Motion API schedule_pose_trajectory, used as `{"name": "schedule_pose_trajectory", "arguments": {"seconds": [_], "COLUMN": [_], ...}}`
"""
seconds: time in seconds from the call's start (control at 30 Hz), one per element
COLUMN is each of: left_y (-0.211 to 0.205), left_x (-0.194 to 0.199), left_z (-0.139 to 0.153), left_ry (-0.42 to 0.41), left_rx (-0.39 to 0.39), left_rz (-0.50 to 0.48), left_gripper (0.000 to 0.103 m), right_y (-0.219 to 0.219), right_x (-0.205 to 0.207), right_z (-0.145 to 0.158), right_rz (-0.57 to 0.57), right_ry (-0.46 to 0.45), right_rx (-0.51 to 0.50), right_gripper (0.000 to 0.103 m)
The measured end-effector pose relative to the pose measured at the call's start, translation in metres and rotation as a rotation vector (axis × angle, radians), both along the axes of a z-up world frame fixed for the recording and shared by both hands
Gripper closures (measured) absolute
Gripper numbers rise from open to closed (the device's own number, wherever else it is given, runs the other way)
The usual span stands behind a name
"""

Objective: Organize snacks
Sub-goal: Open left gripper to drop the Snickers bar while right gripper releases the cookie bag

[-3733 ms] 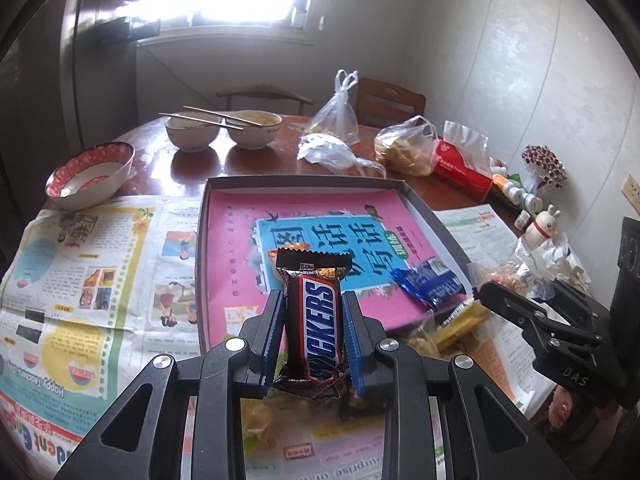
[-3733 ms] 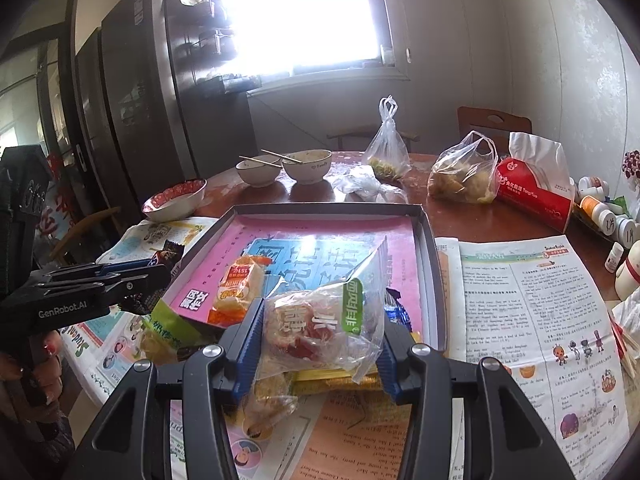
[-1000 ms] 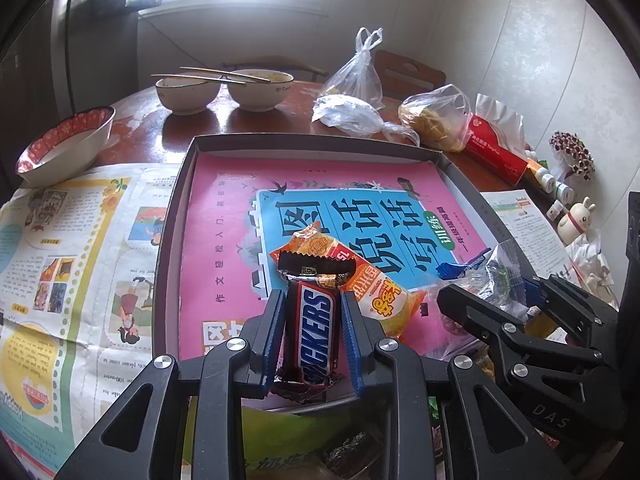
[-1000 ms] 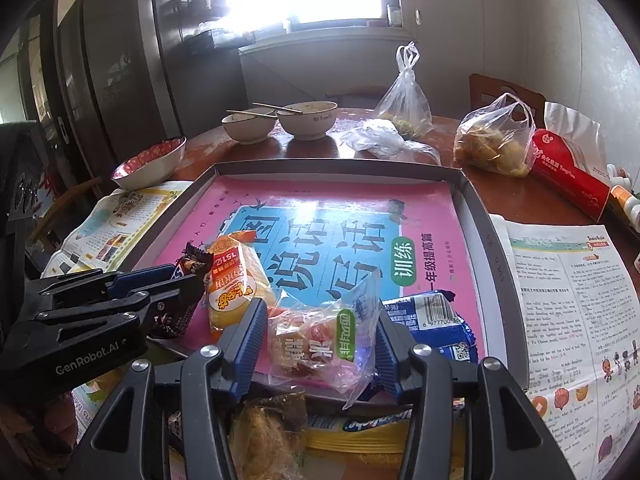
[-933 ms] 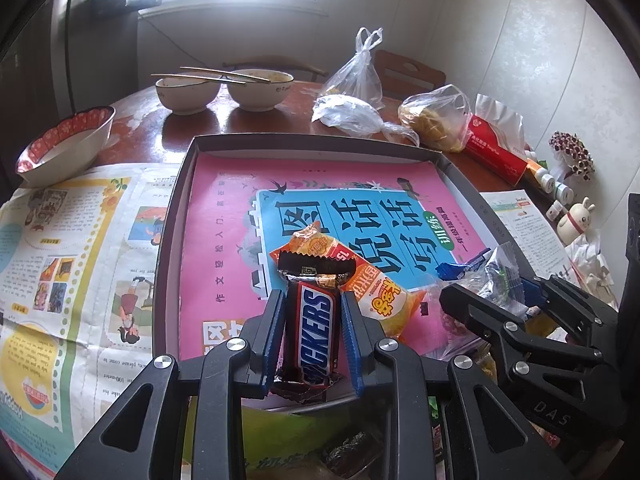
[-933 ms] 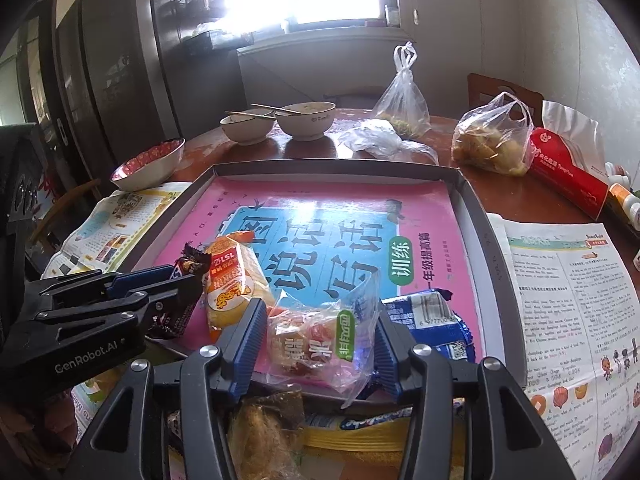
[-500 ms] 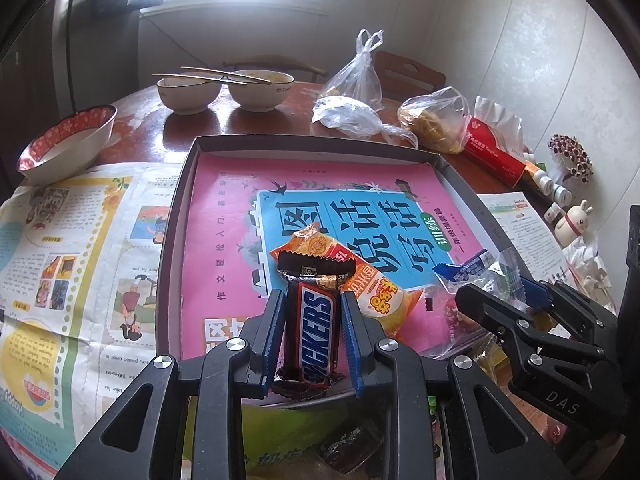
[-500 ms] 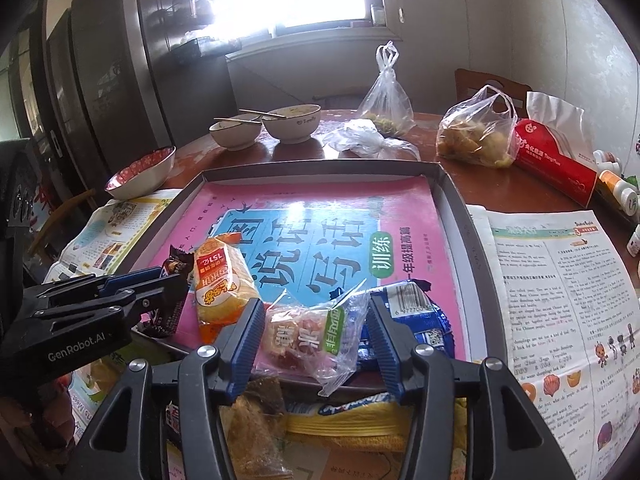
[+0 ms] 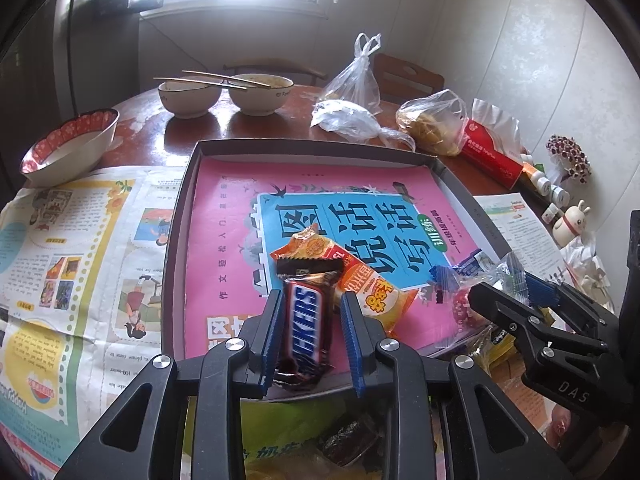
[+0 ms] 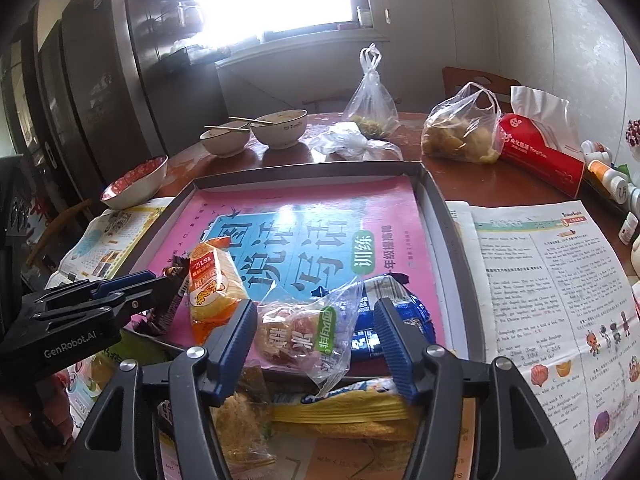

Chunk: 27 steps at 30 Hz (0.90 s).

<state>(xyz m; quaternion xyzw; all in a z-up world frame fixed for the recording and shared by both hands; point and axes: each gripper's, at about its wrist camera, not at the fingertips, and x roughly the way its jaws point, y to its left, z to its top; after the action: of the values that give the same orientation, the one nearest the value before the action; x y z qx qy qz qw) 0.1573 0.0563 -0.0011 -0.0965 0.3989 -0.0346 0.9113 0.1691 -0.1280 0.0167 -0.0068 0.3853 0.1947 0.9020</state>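
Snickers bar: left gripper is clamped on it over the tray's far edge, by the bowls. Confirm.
Wrong place. The left gripper is clamped on the Snickers bar, but over the tray's near edge, far from the bowls, as the left wrist view shows.

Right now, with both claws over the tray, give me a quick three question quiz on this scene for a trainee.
1. True or false: the left claw is shut on the Snickers bar.
2. Which snack lies between the right claw's pads? A) orange packet B) clear packet C) blue packet
3. Fill in: the pink book lies inside the grey ____.

Key
1. True.
2. B; the jaws have just been opening and stand clear of it.
3. tray
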Motion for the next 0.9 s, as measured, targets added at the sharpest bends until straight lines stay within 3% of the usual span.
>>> {"name": "schedule_pose_trajectory", "arguments": {"seconds": [0.5,0.9], "left_y": [-0.004,-0.006], "left_x": [-0.008,-0.014], "left_z": [0.007,0.014], "left_ry": [-0.015,-0.027], "left_rx": [-0.005,-0.006], "left_rz": [-0.02,-0.022], "left_gripper": [0.061,0.045], "right_y": [-0.007,-0.014], "right_x": [-0.008,-0.015], "right_z": [0.01,0.02], "right_rz": [-0.008,-0.015], "right_ry": [-0.027,-0.062], "right_rx": [0.029,0.053], "right_gripper": [0.04,0.035]}}
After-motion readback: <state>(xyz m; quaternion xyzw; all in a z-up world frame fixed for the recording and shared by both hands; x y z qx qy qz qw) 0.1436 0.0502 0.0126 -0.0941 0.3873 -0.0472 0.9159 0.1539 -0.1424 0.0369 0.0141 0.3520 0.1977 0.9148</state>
